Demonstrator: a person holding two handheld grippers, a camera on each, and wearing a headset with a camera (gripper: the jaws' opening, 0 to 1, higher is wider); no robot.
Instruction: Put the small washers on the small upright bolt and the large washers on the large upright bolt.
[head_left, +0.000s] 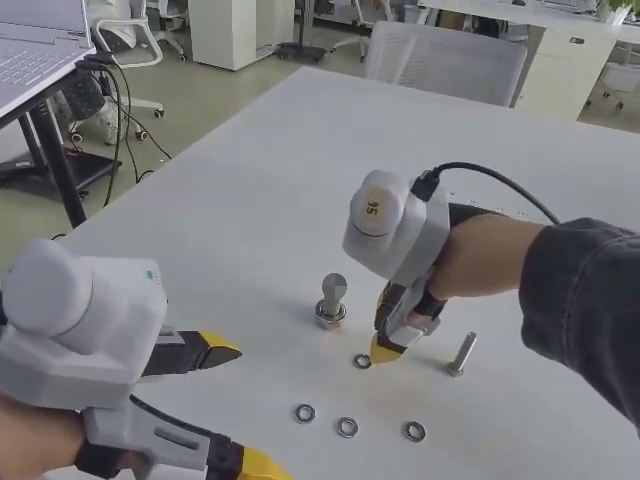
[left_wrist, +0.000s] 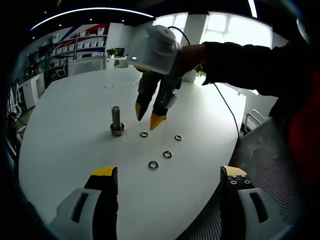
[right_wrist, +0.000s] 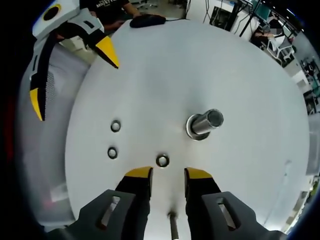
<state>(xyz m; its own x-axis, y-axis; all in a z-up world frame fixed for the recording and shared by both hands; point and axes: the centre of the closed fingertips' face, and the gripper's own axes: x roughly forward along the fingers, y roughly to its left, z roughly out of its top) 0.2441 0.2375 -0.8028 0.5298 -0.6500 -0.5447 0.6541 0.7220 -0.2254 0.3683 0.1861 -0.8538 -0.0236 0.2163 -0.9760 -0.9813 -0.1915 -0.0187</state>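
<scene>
the white table (head_left: 250, 180) carries everything. there is no tray or box on it, so the only holders are the two bolts.

the left gripper (head_left: 240, 408) hangs low at the near edge, well apart from the parts. its jaws are spread wide and nothing is between them. i judge that it is kept there so it does not block the other one.

the right gripper (head_left: 385, 350), held in the right hand (head_left: 480, 262), points steeply down at the table. its yellow tips are only a little apart and grip nothing. in the right gripper view a washer (right_wrist: 162, 160) lies flat just ahead of the gap between the tips. the steep pose is probably for pinching this thin ring from above.

the large bolt (head_left: 332, 300) stands upright near that washer, ready to receive rings. its shaft looks bare, but a wider collar sits at its foot and i cannot tell what that is. the small bolt (head_left: 462, 353) stands on the other side of the right gripper, also with no ring visible on it.

three more washers (head_left: 347, 427) lie flat in a loose row nearer to the person, apart from each other. i cannot tell which ones are small and which are large.
</scene>
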